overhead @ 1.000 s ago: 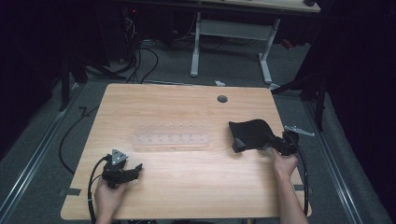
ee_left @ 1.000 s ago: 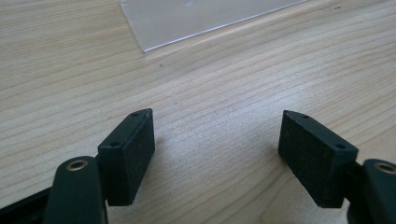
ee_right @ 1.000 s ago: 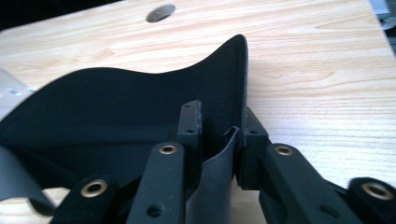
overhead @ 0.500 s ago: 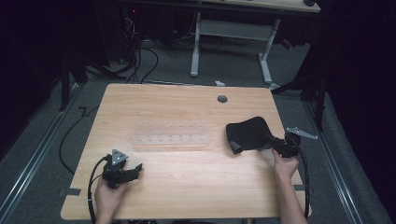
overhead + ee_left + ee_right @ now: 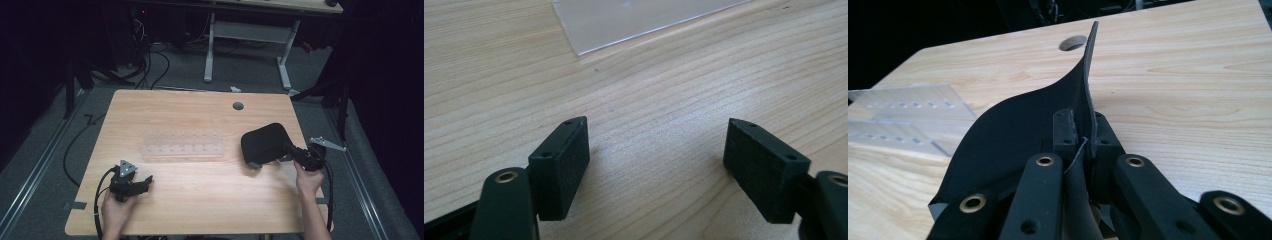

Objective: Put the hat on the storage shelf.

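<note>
Right gripper view: your right gripper (image 5: 1083, 137) pinches only the pouch's (image 5: 1013, 130) thin edge — it may slip toward the tray (image 5: 182, 145) at 9 o'clock; left gripper (image 5: 656, 160) gapes empty.

Lit wooden table (image 5: 200, 200), surroundings near black, high view soft, close views sharper
</note>
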